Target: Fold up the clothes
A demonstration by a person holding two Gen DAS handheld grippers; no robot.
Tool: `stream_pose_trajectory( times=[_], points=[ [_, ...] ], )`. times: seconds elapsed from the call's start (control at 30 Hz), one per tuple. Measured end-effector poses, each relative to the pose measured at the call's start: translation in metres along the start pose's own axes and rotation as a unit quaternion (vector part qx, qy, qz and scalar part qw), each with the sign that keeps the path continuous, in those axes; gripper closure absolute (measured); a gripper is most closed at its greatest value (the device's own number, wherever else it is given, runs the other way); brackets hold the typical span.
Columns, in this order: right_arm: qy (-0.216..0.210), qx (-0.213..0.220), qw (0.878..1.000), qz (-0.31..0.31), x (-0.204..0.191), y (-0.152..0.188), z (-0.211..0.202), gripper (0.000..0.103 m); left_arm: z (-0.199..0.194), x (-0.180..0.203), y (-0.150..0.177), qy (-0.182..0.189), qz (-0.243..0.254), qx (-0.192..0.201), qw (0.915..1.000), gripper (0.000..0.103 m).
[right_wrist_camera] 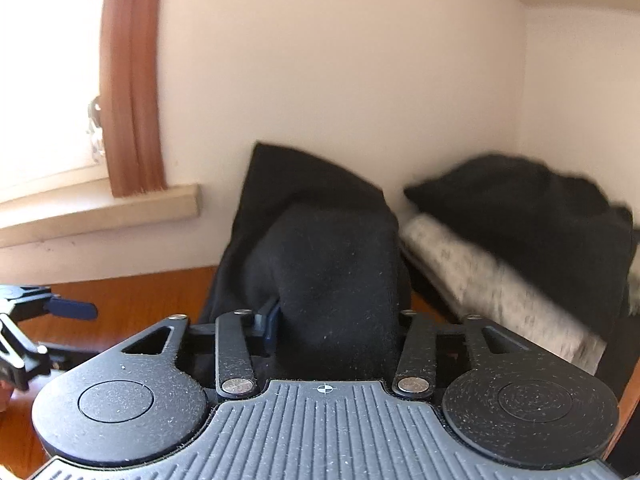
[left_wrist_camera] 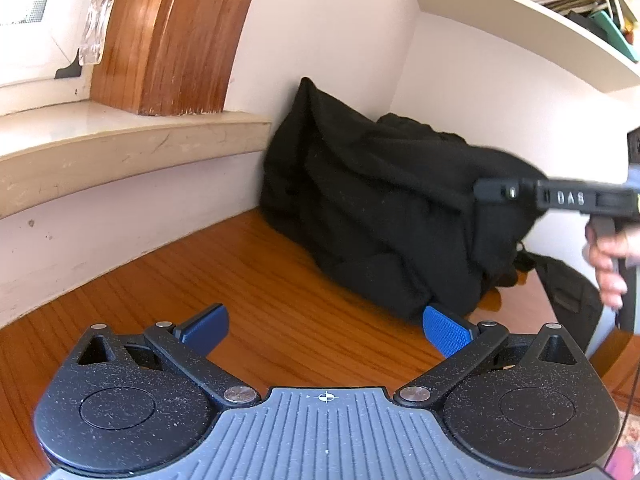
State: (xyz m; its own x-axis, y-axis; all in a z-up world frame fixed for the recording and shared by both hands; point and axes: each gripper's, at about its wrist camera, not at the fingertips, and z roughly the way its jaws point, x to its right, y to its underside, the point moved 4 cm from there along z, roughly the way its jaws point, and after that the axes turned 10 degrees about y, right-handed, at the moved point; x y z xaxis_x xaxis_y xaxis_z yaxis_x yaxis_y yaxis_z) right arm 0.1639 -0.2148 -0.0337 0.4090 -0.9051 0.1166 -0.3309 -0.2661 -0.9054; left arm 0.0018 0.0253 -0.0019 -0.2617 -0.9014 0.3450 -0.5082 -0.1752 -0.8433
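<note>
Black garment point(right_wrist_camera: 332, 276) lay heaped on the tabletop point(left_wrist_camera: 248, 280) against the wall, a bunch of it clenched in the right gripper point(right_wrist_camera: 332, 320). Left gripper point(left_wrist_camera: 324, 330) hung released beside the heap. Pickup underway; spreading flat likely came next.

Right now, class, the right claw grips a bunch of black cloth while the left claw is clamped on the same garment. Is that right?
Not quite. The left claw stands open over the bare wooden table, holding nothing, as the left wrist view shows. The right claw does grip the black cloth.
</note>
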Motion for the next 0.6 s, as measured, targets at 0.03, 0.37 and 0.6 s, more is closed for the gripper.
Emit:
stream_pose_trajectory(
  times=[0.03,0.37,0.6],
  points=[
    [0.004,0.007,1.0,-0.009,-0.002,-0.007,-0.001,0.066,-0.001,-0.001,-0.001,0.001,-0.004,0.003,1.0,0.0],
    [0.009,0.126,0.99,-0.069,-0.039,-0.129,-0.043,0.078,-0.012,-0.008,-0.011,0.0,-0.021,0.026,0.9994,0.0],
    [0.12,0.07,0.989,-0.047,0.007,-0.132,0.011,0.085,-0.01,-0.01,-0.01,-0.006,-0.012,0.018,0.9997,0.0]
  ],
)
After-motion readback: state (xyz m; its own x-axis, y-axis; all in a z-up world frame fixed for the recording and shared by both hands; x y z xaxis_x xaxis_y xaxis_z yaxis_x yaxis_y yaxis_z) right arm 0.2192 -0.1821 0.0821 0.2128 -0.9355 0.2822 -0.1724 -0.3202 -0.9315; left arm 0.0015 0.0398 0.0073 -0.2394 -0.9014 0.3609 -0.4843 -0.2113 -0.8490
